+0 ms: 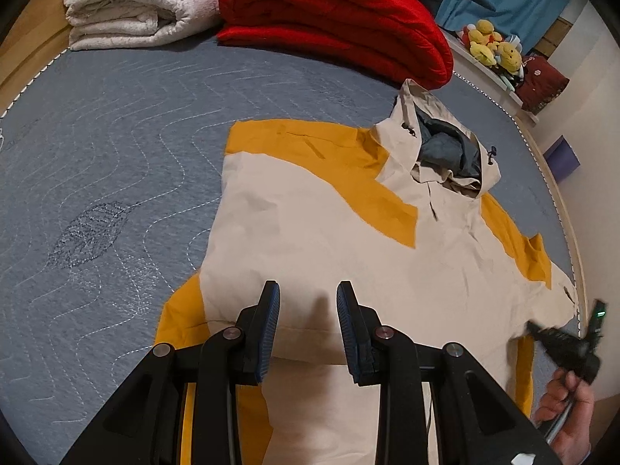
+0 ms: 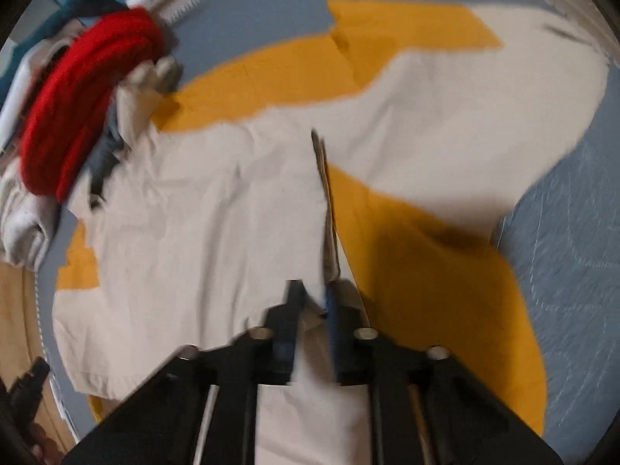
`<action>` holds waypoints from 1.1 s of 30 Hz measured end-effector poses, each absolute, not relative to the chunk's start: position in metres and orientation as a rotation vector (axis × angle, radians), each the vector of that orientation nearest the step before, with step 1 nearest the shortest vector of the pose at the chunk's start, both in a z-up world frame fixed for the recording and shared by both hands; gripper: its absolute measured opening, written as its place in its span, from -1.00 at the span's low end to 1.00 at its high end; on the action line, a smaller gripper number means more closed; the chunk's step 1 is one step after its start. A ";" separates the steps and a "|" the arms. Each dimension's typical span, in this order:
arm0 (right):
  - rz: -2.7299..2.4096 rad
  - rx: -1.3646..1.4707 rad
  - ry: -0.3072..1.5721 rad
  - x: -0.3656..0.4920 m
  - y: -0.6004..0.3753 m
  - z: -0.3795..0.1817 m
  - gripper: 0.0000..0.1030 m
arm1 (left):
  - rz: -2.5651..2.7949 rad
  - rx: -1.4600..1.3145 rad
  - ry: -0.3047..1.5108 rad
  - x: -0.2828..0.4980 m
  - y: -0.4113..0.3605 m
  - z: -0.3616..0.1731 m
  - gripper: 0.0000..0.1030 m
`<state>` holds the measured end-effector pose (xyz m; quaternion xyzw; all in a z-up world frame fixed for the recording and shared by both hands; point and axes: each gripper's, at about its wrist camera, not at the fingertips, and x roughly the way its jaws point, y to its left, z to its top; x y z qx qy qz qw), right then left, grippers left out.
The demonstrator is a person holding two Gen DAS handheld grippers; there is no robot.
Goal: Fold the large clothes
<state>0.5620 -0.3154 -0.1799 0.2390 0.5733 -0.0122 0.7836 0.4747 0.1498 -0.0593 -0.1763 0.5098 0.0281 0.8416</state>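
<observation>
Left wrist: left gripper (image 1: 308, 302) wide apart, hovering over beige-and-yellow jacket (image 1: 348, 232) spread flat on grey bed (image 1: 97, 178). Right wrist, blurry: right gripper (image 2: 312, 298) clamped on jacket fabric edge, red blanket (image 2: 77, 116) beyond.

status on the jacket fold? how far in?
Early. Done: the beige-and-yellow jacket lies spread on the grey quilt, one sleeve apparently folded across the chest. In hand: right gripper looks shut on a raised fabric edge (blurred); left gripper hovers open. Left: remaining folds.
</observation>
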 end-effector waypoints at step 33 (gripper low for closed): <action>0.025 0.446 1.247 0.597 -0.333 -0.176 -0.50 | 0.105 -0.196 1.208 0.471 0.127 -0.109 -0.44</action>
